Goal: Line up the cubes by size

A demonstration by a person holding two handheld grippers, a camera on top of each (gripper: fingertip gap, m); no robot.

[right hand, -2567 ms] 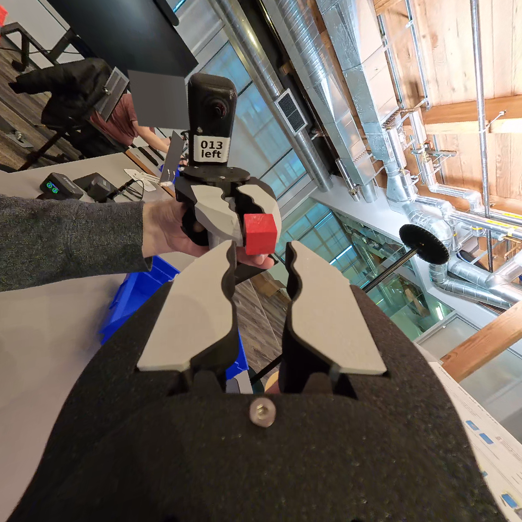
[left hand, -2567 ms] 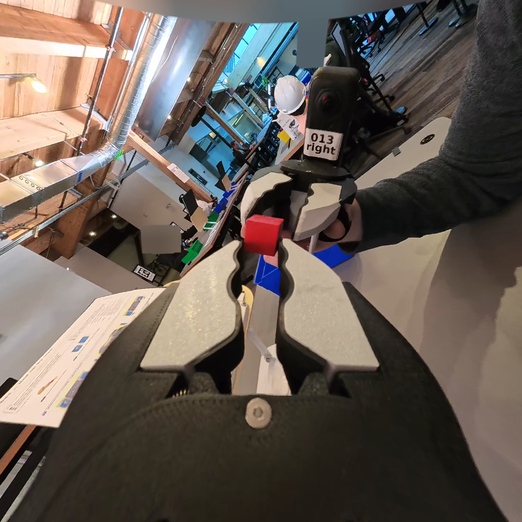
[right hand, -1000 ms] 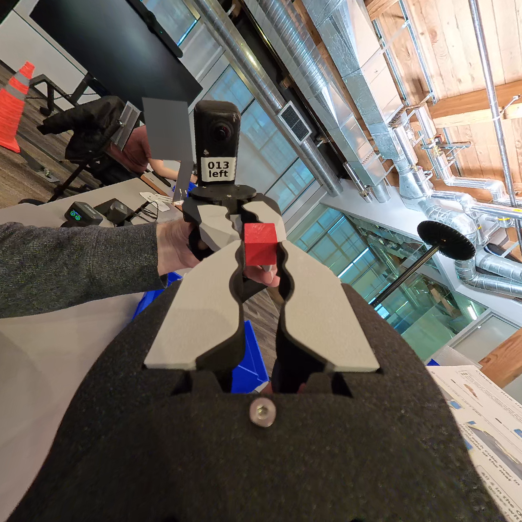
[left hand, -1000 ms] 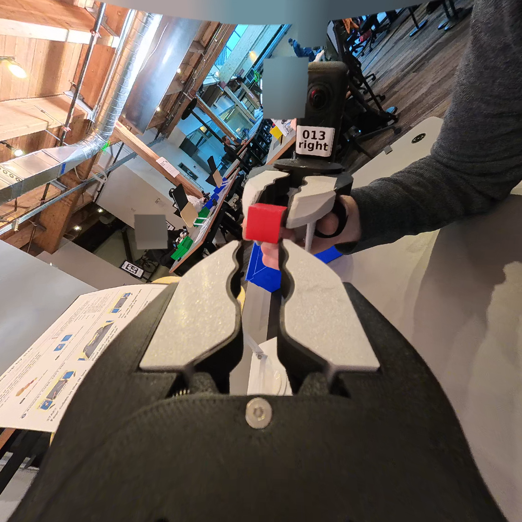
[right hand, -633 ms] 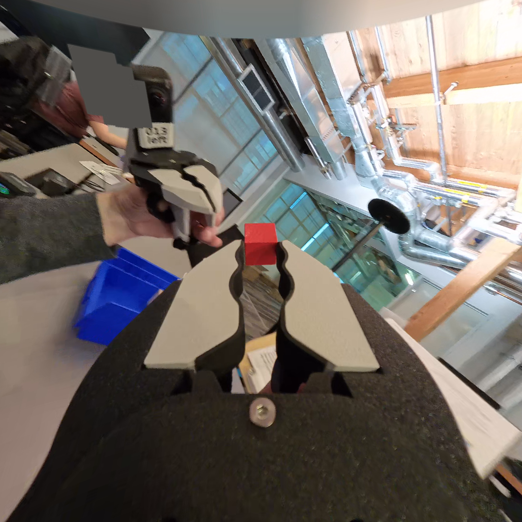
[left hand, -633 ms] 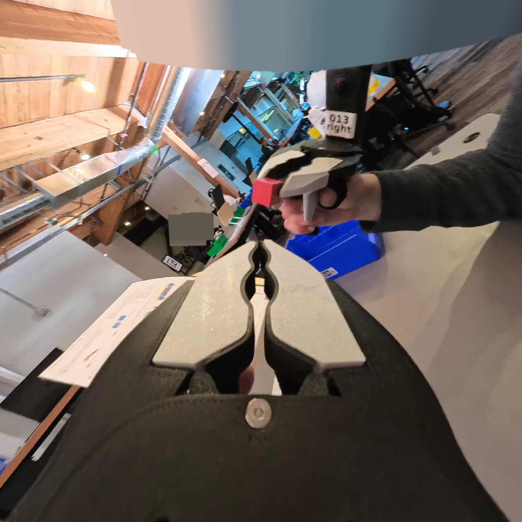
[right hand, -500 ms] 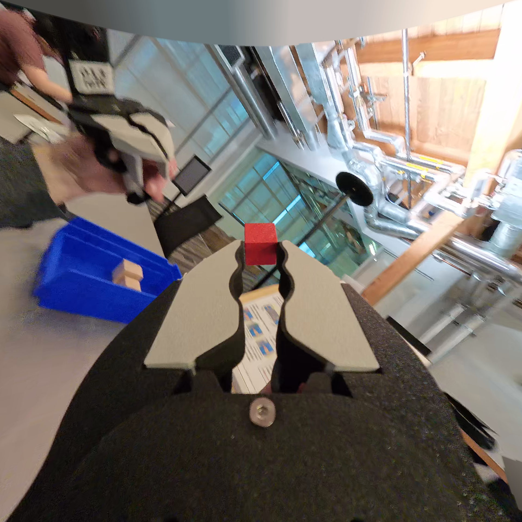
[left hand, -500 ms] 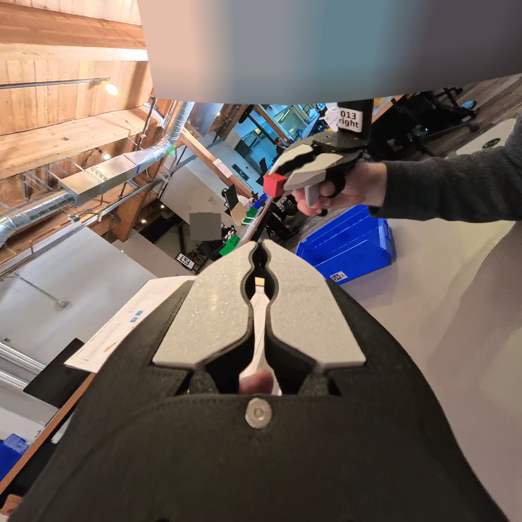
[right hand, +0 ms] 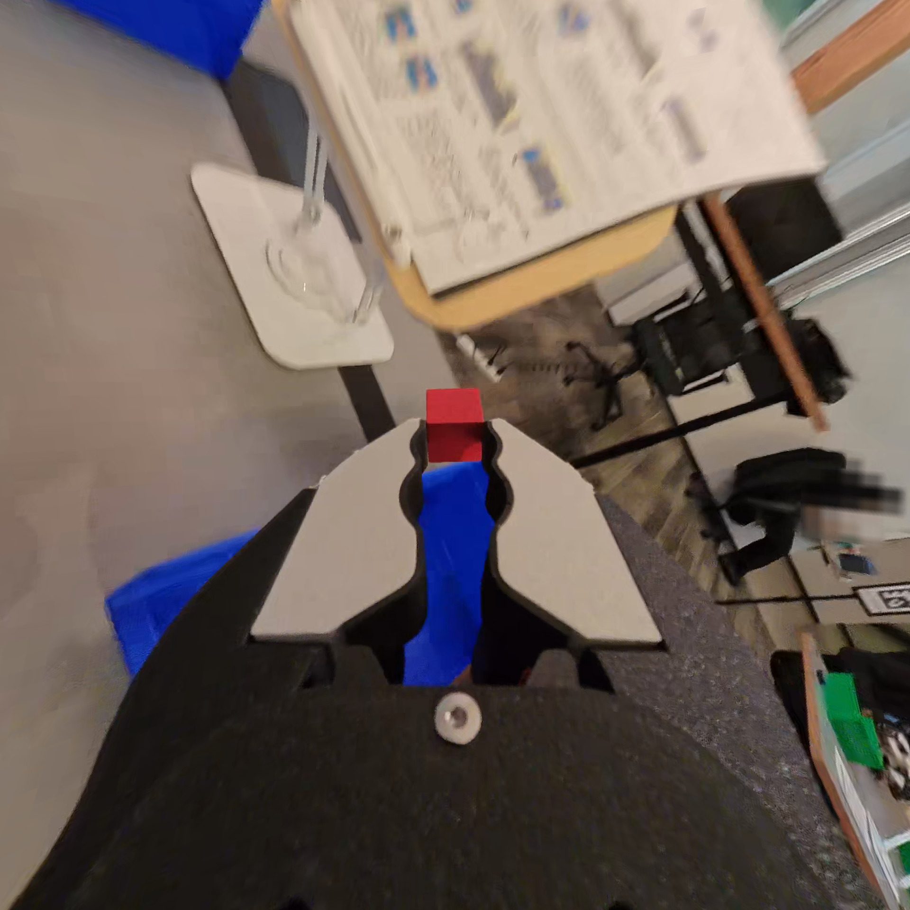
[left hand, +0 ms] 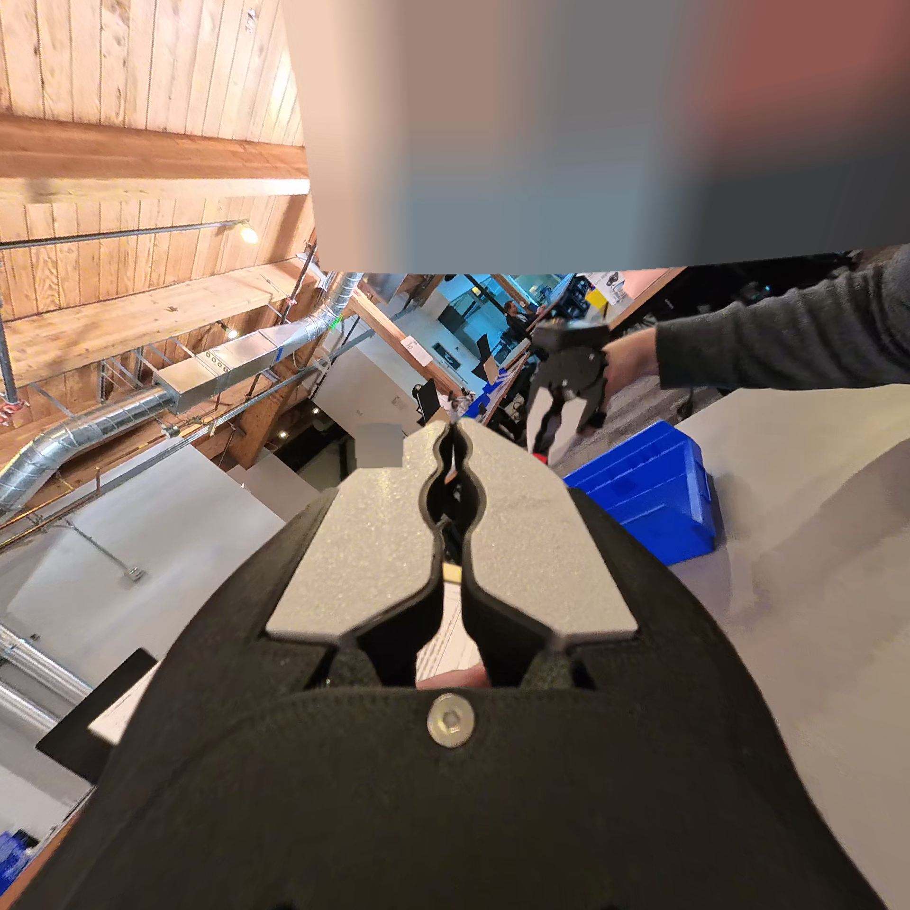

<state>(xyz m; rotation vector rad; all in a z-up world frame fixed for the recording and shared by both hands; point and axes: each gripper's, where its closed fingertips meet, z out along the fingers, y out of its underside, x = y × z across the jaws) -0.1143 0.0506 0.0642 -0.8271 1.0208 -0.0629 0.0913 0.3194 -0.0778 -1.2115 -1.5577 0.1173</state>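
In the right wrist view my right gripper (right hand: 453, 433) is shut on a small red cube (right hand: 453, 418). Both pads press its sides and it sticks out past the fingertips. It hangs over a blue bin (right hand: 453, 532) at the edge of the grey table (right hand: 123, 344). In the left wrist view my left gripper (left hand: 452, 427) is shut with nothing between its fingers. That view also shows the right gripper (left hand: 556, 443) farther off, pointing down, with a bit of the red cube (left hand: 540, 458) at its tip, beside the blue bin (left hand: 650, 487).
A printed sheet on a wooden board (right hand: 541, 123) stands on a clear holder with a white base (right hand: 290, 266) on the table. Beyond the table edge are wooden floor, chairs and desks (right hand: 714, 369). The person's grey sleeve (left hand: 788, 344) reaches in from the right. Tip to tip, the grippers are about 35 cm apart.
The red cube passed from my left gripper to my right. The left pads let go and then shut on nothing. The right gripper swung away and tipped down over the blue bin.
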